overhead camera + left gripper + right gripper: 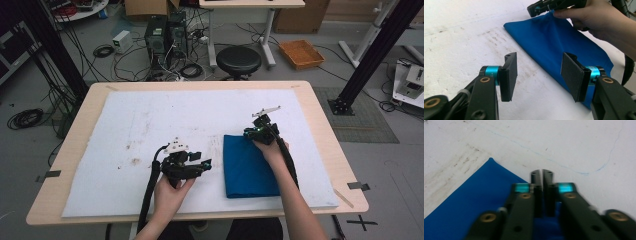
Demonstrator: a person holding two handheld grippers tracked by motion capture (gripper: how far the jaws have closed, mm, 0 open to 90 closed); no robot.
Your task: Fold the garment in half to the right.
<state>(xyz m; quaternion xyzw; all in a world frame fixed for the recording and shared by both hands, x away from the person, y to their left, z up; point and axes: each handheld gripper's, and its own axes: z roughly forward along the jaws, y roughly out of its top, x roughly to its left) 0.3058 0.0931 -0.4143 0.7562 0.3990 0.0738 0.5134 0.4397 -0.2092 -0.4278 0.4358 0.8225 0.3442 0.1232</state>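
Observation:
A folded blue cloth (247, 167) lies on the white mat (150, 120), right of centre. My right gripper (251, 133) sits at the cloth's far edge with its jaws nearly together; in the right gripper view (542, 176) blue fabric (474, 202) shows between the pads. The left gripper view shows that gripper (535, 10) pinching the cloth's far edge (554, 37), which rises slightly toward it. My left gripper (202, 165) hovers just left of the cloth, pointing at it. Its pads (509, 75) stand wide apart above the mat with nothing between them, one over the cloth's near edge.
The mat is stained and covers most of the wooden table (330, 150). Behind the table stand a black stool (239, 60), computer towers (165, 35) with loose cables and an orange tray (301, 53) on the floor.

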